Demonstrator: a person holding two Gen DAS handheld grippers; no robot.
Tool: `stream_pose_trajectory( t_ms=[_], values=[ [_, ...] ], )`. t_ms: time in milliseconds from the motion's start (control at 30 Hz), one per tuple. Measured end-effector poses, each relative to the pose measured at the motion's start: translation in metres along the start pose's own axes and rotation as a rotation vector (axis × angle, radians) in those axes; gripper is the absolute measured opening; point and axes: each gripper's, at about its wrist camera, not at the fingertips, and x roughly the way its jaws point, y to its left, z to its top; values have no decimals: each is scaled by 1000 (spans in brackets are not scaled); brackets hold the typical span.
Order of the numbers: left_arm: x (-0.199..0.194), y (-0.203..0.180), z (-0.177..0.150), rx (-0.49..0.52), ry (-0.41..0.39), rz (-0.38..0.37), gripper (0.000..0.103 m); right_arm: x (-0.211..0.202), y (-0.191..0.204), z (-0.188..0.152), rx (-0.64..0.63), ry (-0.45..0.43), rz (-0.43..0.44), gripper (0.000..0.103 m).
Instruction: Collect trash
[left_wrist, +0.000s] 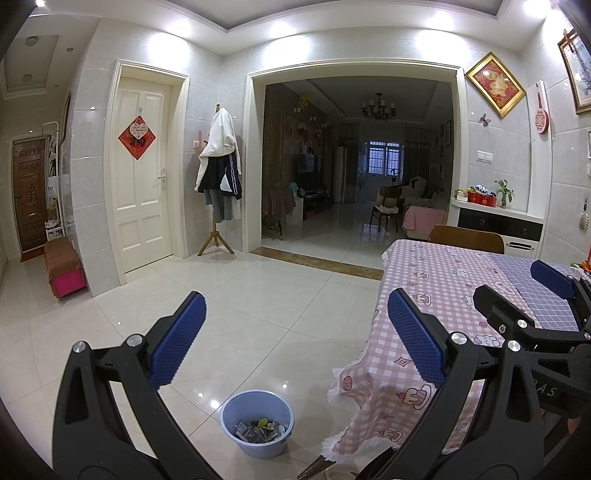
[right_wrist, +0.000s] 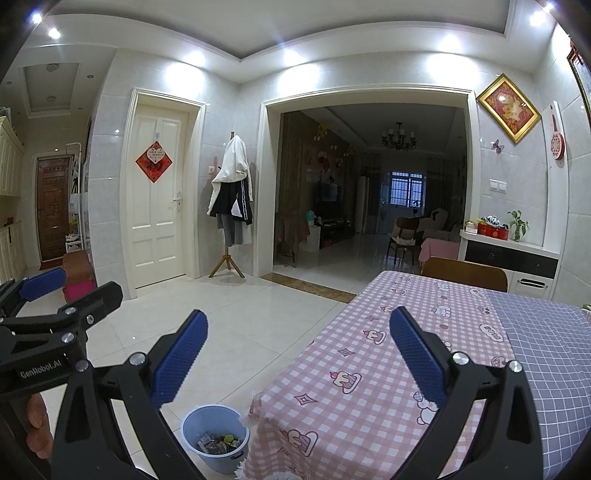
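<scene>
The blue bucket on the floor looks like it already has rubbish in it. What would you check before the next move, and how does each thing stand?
1. Left tool empty, fingers wide apart: ok.
2. Right tool empty, fingers wide apart: ok.
3. Blue bucket upright on the floor beside the table: ok.
4. Room left in the bucket; trash covers only the bottom: ok.
5. Trash left on the checked tablecloth: none visible, far right hidden: cannot tell.
6. Floor tiles free of trash: ok where visible.
</scene>
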Motion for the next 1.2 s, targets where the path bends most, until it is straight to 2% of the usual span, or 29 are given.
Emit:
stream_pose_trajectory(
  t_ms=[1200],
  values=[
    [1,11,-14,-12,31,14,97,10,-7,0,24,35,29,97]
  ],
)
